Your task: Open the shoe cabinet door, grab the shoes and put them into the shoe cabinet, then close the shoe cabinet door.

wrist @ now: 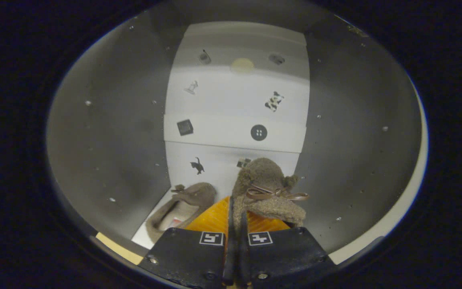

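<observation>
Inside shoe cabinet (106, 132), gripper (237, 235) clenched on slipper (265, 188), toe pointing up; second slipper (183, 208) lies flat beside.

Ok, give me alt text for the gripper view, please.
The gripper is shut on a fuzzy brown slipper with a ribbon bow, held inside the shoe cabinet. A matching slipper lies just ahead of the fingers, to one side, on the cabinet floor.
</observation>
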Tool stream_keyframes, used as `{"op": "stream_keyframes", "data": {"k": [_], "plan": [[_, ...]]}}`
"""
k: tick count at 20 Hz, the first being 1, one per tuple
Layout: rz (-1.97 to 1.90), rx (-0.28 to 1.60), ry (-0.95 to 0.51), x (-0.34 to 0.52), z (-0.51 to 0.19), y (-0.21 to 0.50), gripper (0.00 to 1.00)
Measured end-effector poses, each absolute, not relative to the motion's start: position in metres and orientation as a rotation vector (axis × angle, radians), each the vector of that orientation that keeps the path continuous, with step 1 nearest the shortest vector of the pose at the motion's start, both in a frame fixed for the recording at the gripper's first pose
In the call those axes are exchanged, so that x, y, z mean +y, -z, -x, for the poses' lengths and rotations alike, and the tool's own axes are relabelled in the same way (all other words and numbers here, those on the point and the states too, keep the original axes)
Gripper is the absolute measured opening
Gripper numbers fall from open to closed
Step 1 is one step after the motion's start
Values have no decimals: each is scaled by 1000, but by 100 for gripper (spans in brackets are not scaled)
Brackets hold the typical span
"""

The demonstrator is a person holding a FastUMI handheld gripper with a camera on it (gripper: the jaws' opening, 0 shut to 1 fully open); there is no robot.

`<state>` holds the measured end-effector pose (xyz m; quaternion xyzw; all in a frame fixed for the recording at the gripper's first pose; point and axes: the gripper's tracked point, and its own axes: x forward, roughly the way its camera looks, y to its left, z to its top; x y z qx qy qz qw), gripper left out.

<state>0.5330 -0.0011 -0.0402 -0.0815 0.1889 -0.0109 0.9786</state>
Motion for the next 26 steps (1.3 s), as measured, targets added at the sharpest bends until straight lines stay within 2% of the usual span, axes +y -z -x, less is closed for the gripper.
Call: {"op": "stream_keyframes", "data": {"k": [3,9,15,17,18,21,26], "plan": [[163,430,71,-15,-559,71,9],[89,479,17,-1,-585,110,9],[127,509,-17,5,-586,116,15],[127,516,-16,5,-580,114,25],[128,525,-21,6,-577,114,35],[116,487,3,2,-567,98,49],[108,400,18,5,-526,72,51]]}}
